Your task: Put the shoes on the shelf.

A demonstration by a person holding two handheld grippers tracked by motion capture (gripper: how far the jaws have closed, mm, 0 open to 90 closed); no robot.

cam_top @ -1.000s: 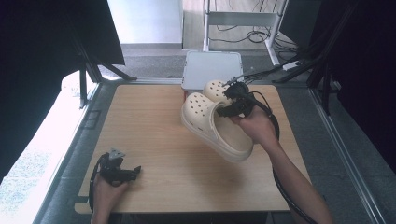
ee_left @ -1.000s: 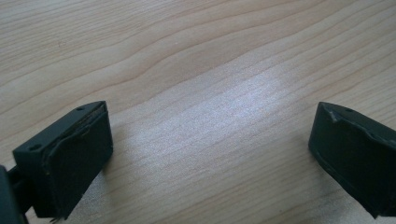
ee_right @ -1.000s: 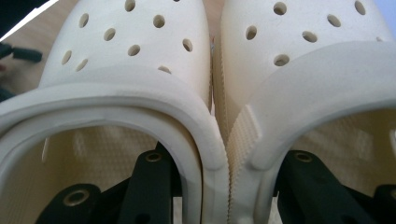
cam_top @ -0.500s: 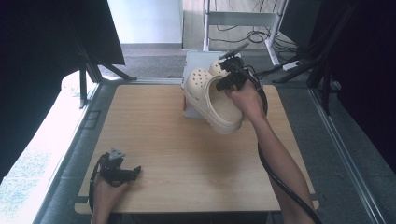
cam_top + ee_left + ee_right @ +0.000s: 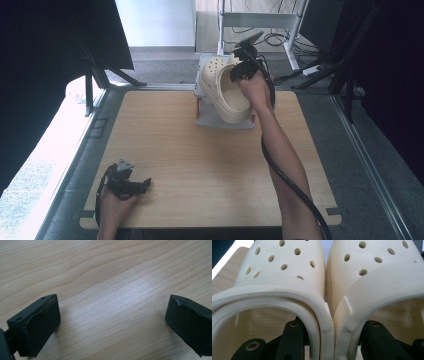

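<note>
Right gripper (image 5: 239, 70) held up over the far edge of the table (image 5: 165, 150), above a pale grey box (image 5: 220, 120) that sits at the middle of that far edge. It carries a pair of cream clogs (image 5: 225, 90), side by side, toes pointing away from the person, heels tilted down toward the table.

Right gripper view: one black jaw sits inside each shoe opening, and the two inner walls of the clogs (image 5: 329, 305) are pressed together between them. Jaws closed narrow on those touching walls; the pair hangs from this pinch. Round vent holes visible on both toe caps. A strip of table shows at the upper left behind the shoes.

High view: the clogs overlap the grey box from above. Whether the soles touch the box, cannot tell. Red-orange marks show at the box's near corners. The right forearm (image 5: 280, 160) stretches across the right side of the table, cable trailing along it.

Left gripper (image 5: 131, 186) rests low at the near left corner of the table, well apart from the shoes. Left gripper view: jaws spread wide, bare wood grain between the pads (image 5: 40, 325).
</note>
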